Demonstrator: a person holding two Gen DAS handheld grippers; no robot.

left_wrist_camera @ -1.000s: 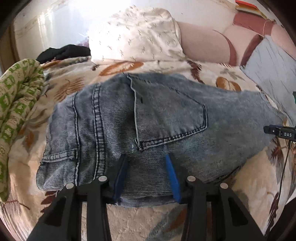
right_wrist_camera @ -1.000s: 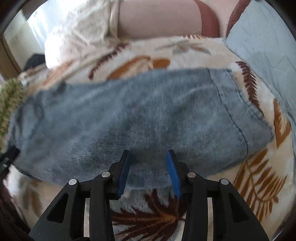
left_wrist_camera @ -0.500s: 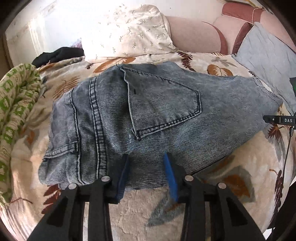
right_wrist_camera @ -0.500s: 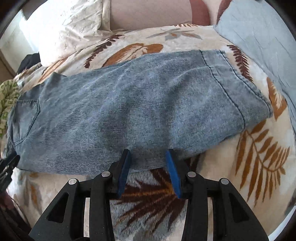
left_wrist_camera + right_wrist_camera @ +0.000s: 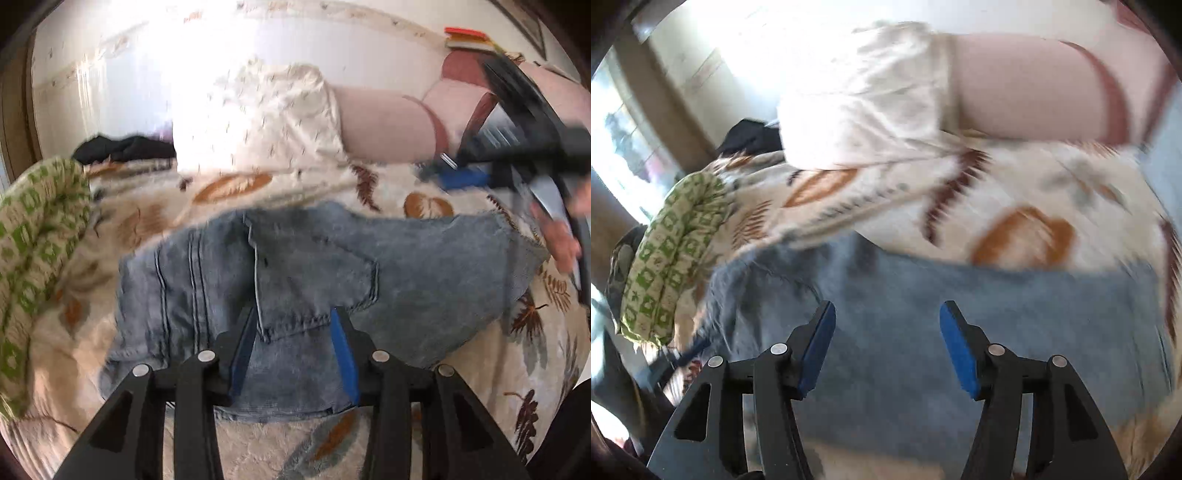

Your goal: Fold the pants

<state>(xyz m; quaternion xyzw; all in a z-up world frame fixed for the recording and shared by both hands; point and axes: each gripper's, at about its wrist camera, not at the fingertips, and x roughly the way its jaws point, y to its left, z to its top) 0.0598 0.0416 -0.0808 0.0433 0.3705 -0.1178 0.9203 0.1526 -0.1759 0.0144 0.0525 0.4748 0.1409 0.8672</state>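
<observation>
My pants (image 5: 325, 273) are faded blue denim, matt and ribbed, with raised stitched seams. Under them the blanket (image 5: 258, 443) looks fleecy and soft. My left gripper (image 5: 293, 354) is matt black plastic with blue rubbery pads (image 5: 345, 354) and shiny metal pins.

The jeans (image 5: 332, 273) lie flat on the leaf-print blanket (image 5: 480, 387), with bare blanket along their near edge. A green-patterned cloth (image 5: 33, 258) crowds the left side, a white pillow (image 5: 266, 122) blocks the far side, and the right gripper (image 5: 461, 177) hangs over the right end.
</observation>
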